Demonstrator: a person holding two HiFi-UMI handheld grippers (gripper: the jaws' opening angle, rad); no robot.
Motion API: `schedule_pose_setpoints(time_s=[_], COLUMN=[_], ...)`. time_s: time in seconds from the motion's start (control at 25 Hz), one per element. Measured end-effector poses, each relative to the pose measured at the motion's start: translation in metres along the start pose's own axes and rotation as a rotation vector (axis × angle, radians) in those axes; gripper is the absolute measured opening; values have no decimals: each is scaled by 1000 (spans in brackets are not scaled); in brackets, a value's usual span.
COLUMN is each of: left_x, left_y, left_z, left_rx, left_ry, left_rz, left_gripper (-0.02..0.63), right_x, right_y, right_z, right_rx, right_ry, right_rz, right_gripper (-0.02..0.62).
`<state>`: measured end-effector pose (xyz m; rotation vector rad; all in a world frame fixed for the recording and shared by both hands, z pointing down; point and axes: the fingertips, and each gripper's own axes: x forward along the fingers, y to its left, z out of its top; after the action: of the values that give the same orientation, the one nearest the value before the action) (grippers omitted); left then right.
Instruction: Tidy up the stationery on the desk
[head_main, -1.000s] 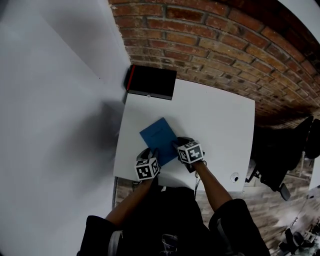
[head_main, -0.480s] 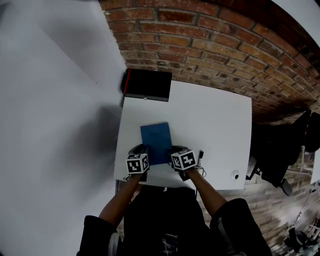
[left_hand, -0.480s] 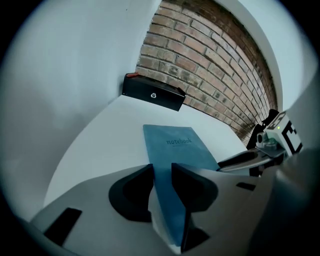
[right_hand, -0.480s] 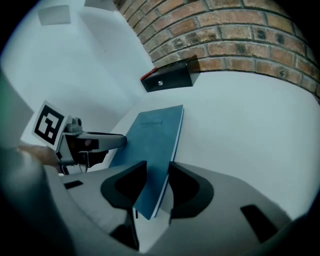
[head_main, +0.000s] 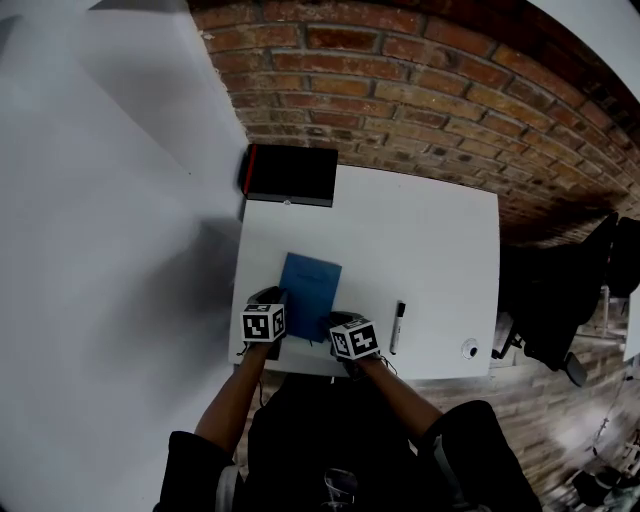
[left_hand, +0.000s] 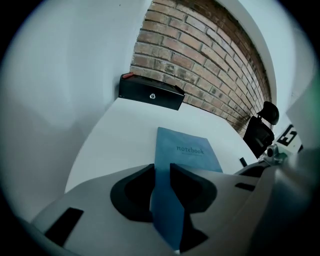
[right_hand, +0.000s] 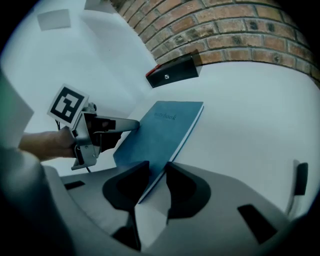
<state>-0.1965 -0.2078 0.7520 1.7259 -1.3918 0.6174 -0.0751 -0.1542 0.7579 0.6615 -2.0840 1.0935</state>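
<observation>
A blue notebook (head_main: 309, 289) lies on the white desk (head_main: 430, 250), nearly square to its edges. My left gripper (head_main: 282, 301) is at the notebook's near left corner and my right gripper (head_main: 329, 319) at its near right corner. In the left gripper view the notebook (left_hand: 186, 149) fills the gap of the left gripper (left_hand: 161, 170), whose jaws have just been closing and now press on it. In the right gripper view the notebook (right_hand: 165, 127) has its corner between the jaws of the right gripper (right_hand: 156, 169); these have been closing, with a pale gap left beside the cover.
A black marker (head_main: 397, 327) lies on the desk to the right of my right gripper. A black box (head_main: 291, 174) with a red edge stands at the desk's far left corner, against the brick wall (head_main: 430, 90). A black office chair (head_main: 560, 310) stands off the right side.
The notebook has turned from a diagonal lie to nearly straight and shifted left. Both grippers moved left with it. The marker, hidden behind the right gripper before, now shows.
</observation>
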Motion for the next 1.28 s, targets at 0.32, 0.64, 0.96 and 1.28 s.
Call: schedule_pose_setpoints(time_s=[0.32, 0.64, 0.96, 1.28], left_x=[-8, -10, -7, -5], left_y=[0, -3, -2, -1], left_z=[-13, -18, -16, -15], left_rx=[-25, 1, 15, -13], left_ry=[11, 23, 5, -8], left_rz=[29, 12, 8, -19], left_gripper=[103, 101, 101, 103], right_x=[-2, -3, -1, 0], right_y=[-6, -12, -8, -11], right_z=[3, 4, 0, 0], right_rx=[13, 8, -14, -4], right_ry=[-12, -32, -27, -39], right_rz=[-32, -59, -93, -118], right_gripper=[118, 118, 118, 120])
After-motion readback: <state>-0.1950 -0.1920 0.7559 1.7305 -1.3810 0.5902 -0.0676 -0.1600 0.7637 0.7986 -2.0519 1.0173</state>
